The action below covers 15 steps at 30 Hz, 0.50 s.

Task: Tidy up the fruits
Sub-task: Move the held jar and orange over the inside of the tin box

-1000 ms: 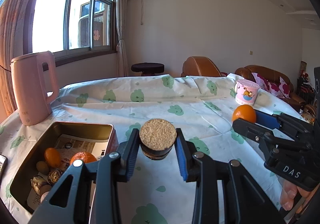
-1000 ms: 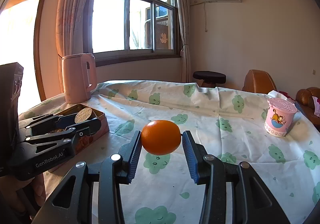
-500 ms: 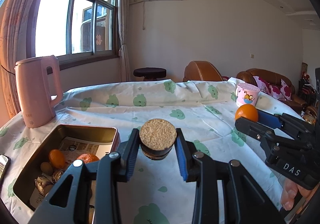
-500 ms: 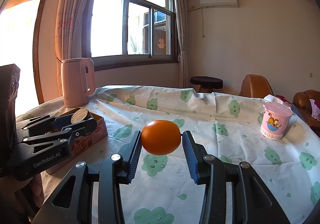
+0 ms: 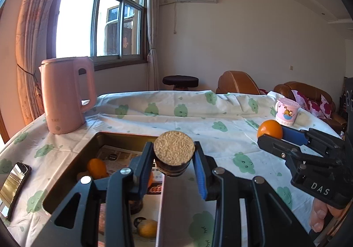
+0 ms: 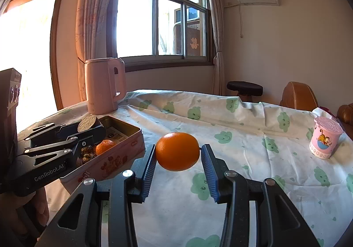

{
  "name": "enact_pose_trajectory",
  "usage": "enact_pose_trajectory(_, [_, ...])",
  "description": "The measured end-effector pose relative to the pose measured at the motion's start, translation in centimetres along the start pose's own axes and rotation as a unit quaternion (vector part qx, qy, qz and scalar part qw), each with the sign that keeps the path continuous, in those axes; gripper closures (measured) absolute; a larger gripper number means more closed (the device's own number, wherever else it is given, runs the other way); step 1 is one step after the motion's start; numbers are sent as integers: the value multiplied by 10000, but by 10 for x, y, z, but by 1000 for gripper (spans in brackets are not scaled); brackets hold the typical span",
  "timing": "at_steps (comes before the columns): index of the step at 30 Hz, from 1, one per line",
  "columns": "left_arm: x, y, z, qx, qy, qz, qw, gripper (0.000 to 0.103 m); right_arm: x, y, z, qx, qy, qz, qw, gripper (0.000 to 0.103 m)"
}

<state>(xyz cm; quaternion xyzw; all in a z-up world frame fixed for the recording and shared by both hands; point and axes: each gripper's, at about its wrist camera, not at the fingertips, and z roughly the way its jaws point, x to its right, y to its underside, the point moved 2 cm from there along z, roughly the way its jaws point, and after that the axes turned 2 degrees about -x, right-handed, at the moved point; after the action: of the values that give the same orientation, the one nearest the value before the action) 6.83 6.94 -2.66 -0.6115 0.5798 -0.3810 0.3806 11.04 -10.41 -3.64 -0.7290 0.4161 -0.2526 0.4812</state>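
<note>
The left tongs (image 5: pixel 174 162) are gripping a brown round fruit (image 5: pixel 174 147) above the tin (image 5: pixel 72 161); the right tongs (image 6: pixel 177 162) are clamping an orange (image 6: pixel 177 151) over the tabletop (image 6: pixel 242 136), probably for boxing.

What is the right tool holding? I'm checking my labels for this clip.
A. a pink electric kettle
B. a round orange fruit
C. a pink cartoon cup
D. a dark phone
B: in the right wrist view the round orange fruit sits clamped between the blue pads of the right tool, lifted above the cloud-print tablecloth.
</note>
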Motion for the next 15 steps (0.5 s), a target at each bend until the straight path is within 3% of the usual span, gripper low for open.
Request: enact_pose_trajectory(15, [-71,-4,-18,8,-561,-409,9976,66,-65,-34,18,129,-627,-401,9971,59])
